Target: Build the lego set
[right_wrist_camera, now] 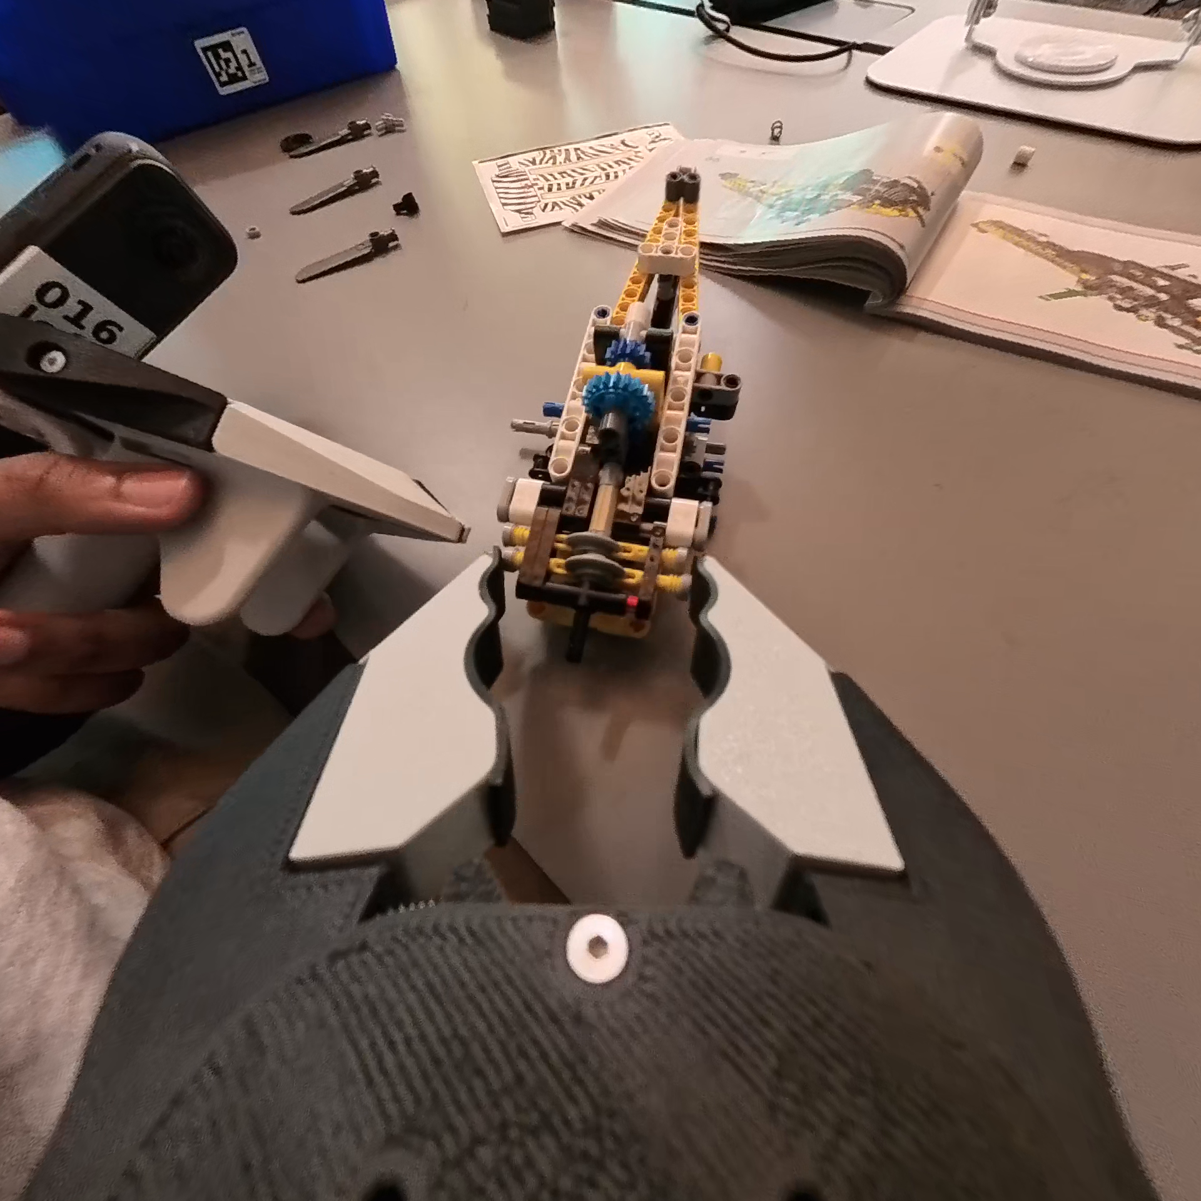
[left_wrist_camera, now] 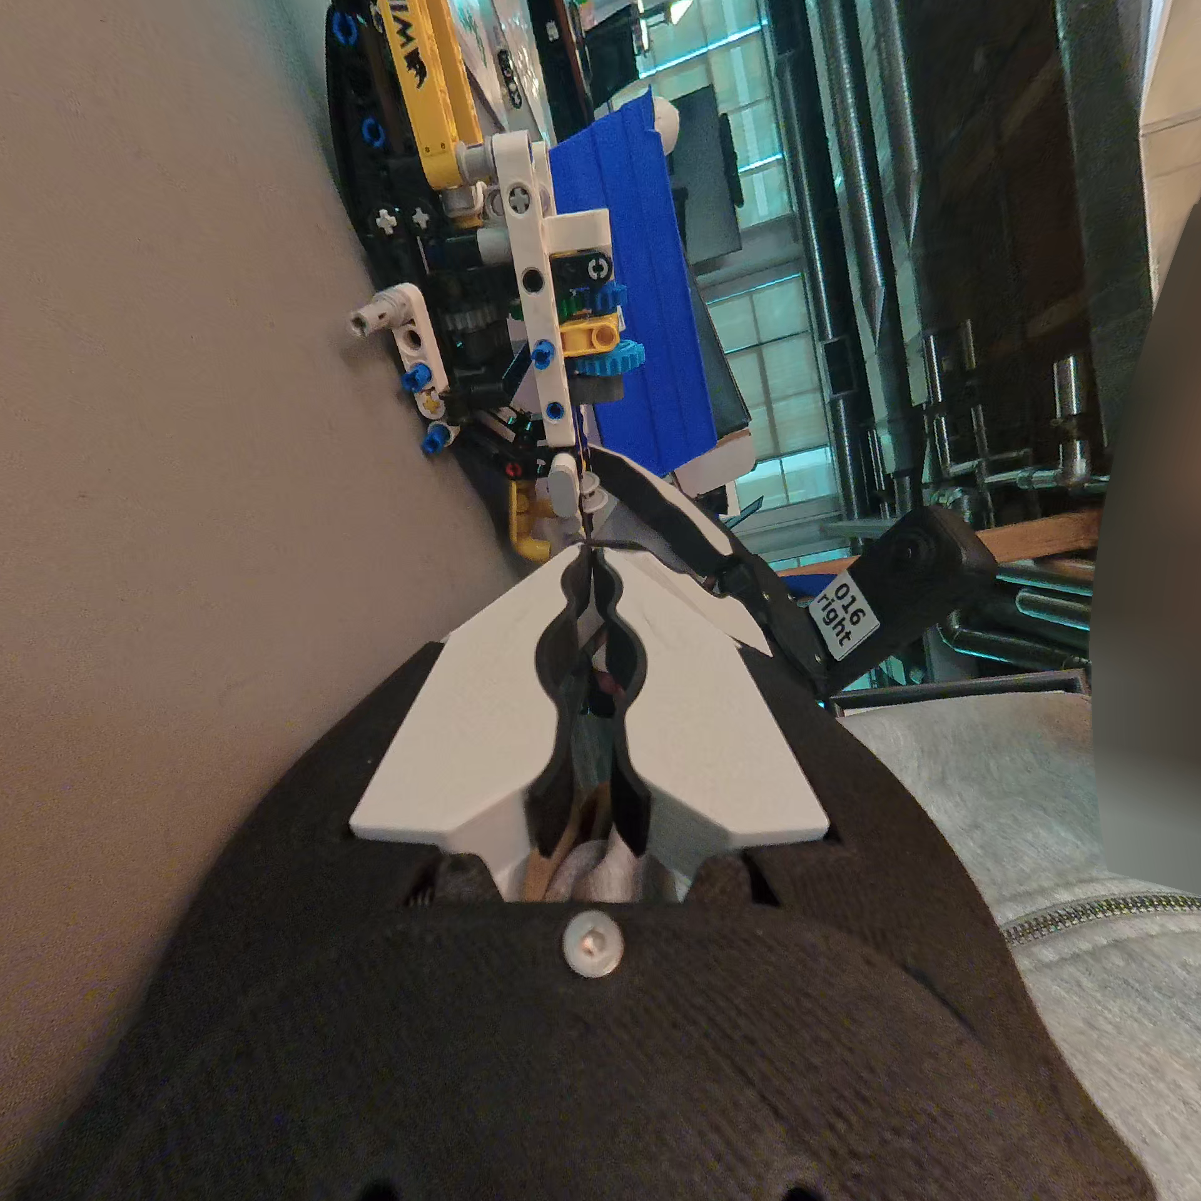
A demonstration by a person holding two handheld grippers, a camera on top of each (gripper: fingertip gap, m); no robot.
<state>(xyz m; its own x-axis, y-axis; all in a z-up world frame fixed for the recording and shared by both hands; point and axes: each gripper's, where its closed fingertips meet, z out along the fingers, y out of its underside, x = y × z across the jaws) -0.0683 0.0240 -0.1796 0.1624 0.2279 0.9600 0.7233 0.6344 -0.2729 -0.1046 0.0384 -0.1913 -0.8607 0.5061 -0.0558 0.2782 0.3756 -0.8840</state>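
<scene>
The right gripper (right_wrist_camera: 594,585), level and wide open, straddles the near end of the yellow, white and black lego model (right_wrist_camera: 624,481). The left gripper (left_wrist_camera: 590,552) tilts in sideways, fingertips pinched together on a thin dark thread (left_wrist_camera: 580,487) by the model.

Grey table (right_wrist_camera: 910,585) with lego model (right_wrist_camera: 624,468), booklet (right_wrist_camera: 845,214)

Glossy plastic lego model (right_wrist_camera: 624,468) on seemingly matt table (right_wrist_camera: 910,585).
</scene>
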